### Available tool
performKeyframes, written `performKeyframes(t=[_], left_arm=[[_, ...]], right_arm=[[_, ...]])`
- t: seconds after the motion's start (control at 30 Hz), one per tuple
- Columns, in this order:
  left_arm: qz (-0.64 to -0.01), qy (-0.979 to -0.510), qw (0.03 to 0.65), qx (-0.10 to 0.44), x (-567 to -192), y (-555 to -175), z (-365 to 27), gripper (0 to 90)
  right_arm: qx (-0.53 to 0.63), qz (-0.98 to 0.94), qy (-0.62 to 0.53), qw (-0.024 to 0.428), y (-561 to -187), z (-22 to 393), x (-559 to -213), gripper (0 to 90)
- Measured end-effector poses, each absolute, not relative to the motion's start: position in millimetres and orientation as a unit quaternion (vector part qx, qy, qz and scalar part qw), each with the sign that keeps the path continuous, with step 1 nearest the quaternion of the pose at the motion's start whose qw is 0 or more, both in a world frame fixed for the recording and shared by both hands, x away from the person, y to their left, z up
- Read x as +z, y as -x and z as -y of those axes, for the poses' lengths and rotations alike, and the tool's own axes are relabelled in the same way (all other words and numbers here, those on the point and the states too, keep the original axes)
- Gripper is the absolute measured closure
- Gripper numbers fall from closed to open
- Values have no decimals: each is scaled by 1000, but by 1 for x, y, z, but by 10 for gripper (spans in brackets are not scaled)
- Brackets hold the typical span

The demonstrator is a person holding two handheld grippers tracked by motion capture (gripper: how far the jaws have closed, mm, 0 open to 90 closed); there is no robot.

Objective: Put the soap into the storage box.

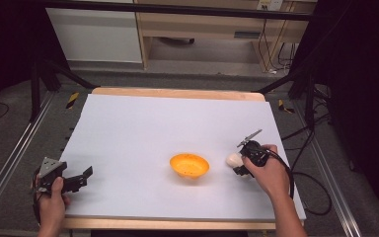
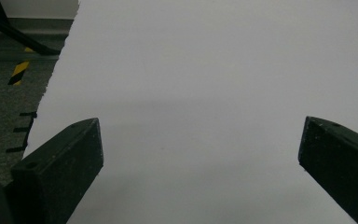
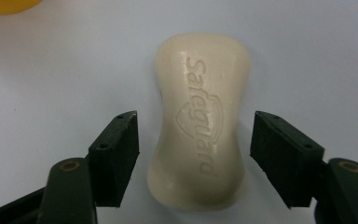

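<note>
A white table (image 1: 143, 128) is filling mid-frame, with an orange bowl (image 1: 189, 165) sitting at lower centre. Right of it, the right gripper (image 3: 193, 156) is straddling the soap (image 3: 200, 121), jaws apart, small gaps showing. At lower left, the left gripper (image 2: 200, 154) is idling wide open.
</note>
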State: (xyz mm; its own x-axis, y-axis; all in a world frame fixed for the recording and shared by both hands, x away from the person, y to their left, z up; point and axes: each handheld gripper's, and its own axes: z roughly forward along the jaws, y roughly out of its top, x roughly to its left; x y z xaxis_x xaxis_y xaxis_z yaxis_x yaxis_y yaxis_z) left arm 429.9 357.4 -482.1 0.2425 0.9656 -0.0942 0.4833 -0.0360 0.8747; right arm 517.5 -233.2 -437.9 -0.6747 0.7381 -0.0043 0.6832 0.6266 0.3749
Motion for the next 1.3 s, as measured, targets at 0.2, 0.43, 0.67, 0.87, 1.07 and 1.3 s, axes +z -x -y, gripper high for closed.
performKeyframes(t=[0.2,0.43,0.67,0.87,1.07,1.3], left_arm=[[-547,-662,428,282,-482,-430,-358,0],[-547,-662,428,282,-482,-430,-358,0],[-547,-662,428,282,-482,-430,-358,0],[-548,-662,427,282,-482,-430,-358,0],[-548,-663,426,281,-482,-430,-357,0],[-548,-663,427,280,-482,-430,-358,0]], right_arm=[[147,-899,-408,66,-525,225,-443,409],[126,-899,-414,70,-528,221,-449,464],[127,-899,-415,65,-529,221,-450,467],[131,-898,-415,61,-530,223,-451,468],[131,-900,-412,63,-529,223,-451,471],[133,-903,-403,68,-528,223,-451,477]])
